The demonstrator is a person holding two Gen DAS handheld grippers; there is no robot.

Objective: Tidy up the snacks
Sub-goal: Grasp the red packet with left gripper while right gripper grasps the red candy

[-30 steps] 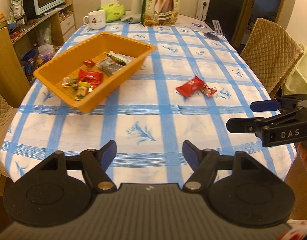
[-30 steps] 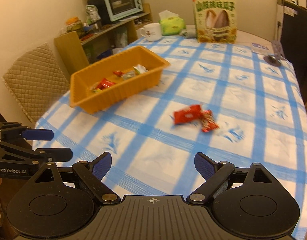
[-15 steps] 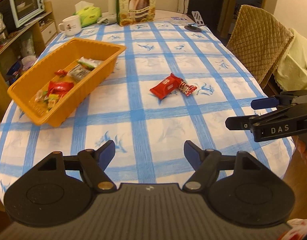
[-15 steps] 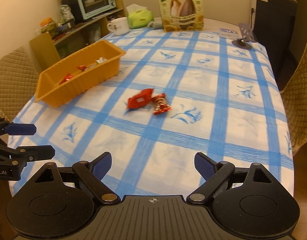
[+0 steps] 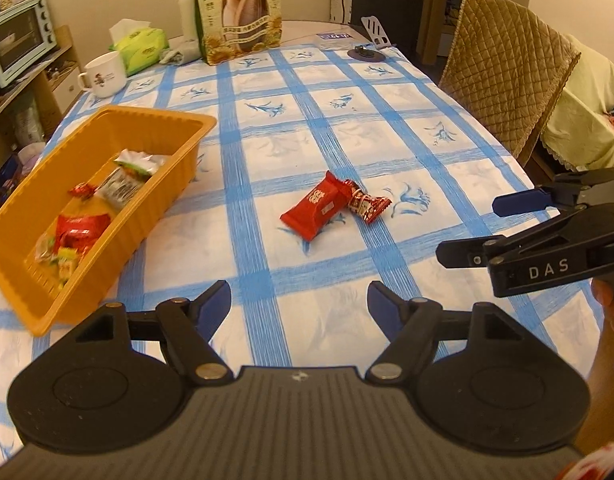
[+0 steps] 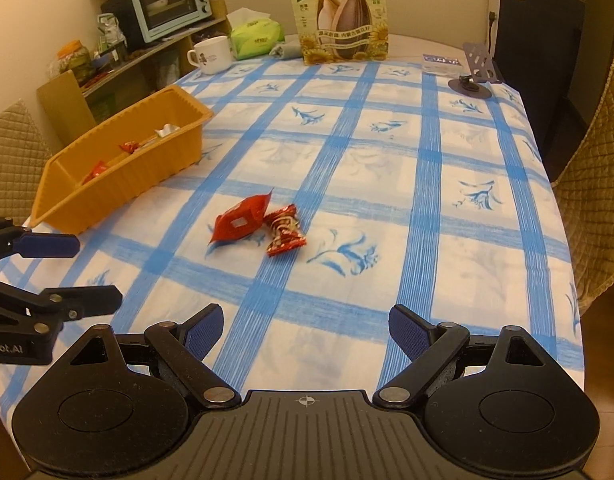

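Two red snack packets lie side by side on the blue-checked tablecloth: a larger one (image 5: 317, 210) (image 6: 243, 220) and a small patterned one (image 5: 367, 206) (image 6: 283, 231). To their left stands an orange tray (image 5: 163, 196) (image 6: 127, 184) holding several wrapped snacks. My left gripper (image 5: 299, 304) hovers open and empty above the table's near edge, short of the packets. My right gripper (image 6: 305, 330) is open and empty too, nearer than the packets. Each gripper shows at the edge of the other's view: the right gripper (image 5: 483, 232), the left gripper (image 6: 91, 270).
At the table's far end stand a big sunflower-seed bag (image 6: 341, 16), a white mug (image 6: 211, 55), a green tissue pack (image 6: 257, 38) and a phone stand (image 6: 473, 80). Quilted chairs (image 5: 503, 72) flank the table. A shelf with a toaster oven (image 6: 167, 2) stands at the left.
Both grippers have swung rightwards and come lower toward the table; the tray has slid left in both views and the red packets now sit near the centre. Both pairs of jaws are unchanged.
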